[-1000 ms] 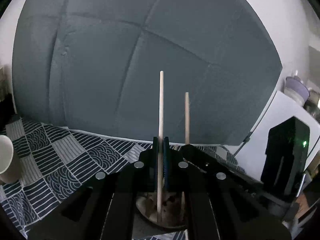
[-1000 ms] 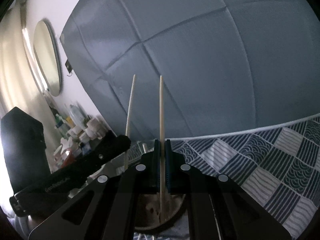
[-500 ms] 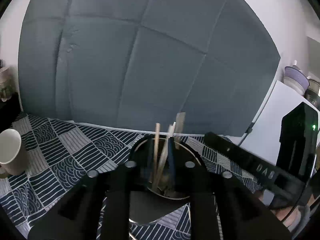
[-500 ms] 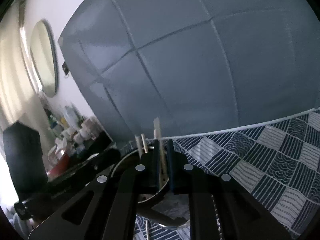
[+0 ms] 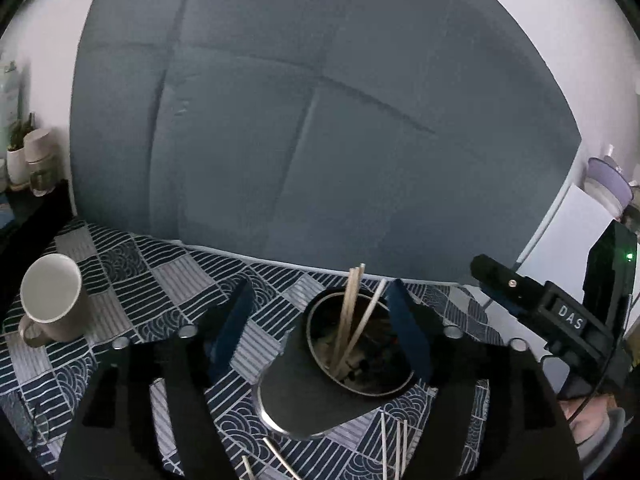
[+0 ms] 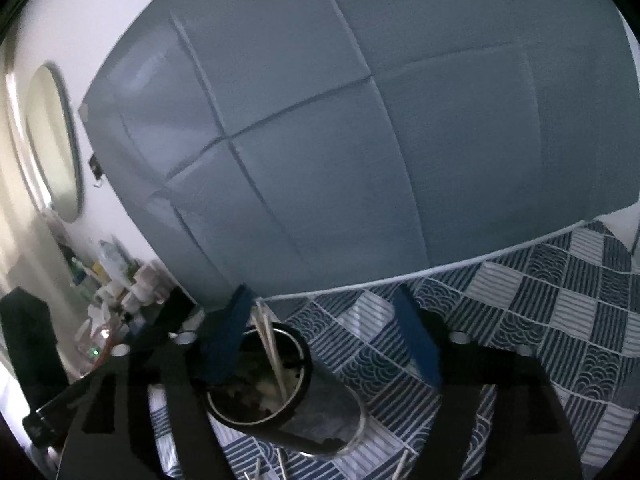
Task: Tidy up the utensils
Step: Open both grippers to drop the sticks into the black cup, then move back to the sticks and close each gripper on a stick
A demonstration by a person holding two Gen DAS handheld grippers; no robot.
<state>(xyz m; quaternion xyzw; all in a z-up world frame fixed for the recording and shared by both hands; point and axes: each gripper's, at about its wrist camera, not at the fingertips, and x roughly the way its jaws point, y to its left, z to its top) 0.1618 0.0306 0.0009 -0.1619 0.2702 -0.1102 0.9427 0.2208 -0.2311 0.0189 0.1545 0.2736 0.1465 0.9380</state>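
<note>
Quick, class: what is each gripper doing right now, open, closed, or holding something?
Left gripper: opening, holding nothing.
Right gripper: opening, holding nothing.

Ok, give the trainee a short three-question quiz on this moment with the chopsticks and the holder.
1. True or false: the left gripper is clamped on a chopstick.
2. Where do the chopsticks that were dropped off stand?
A. in the white mug
B. in the dark holder
C. flat on the headboard
3. Fill the gap: loose chopsticks not yet sorted lie on the patterned ____, in front of the holder.

Key:
1. False. Its jaws are opening with nothing pressed between the pads; so are those of the right gripper.
2. B, leaning in the holder; the mug is empty.
3. Cloth.
</note>
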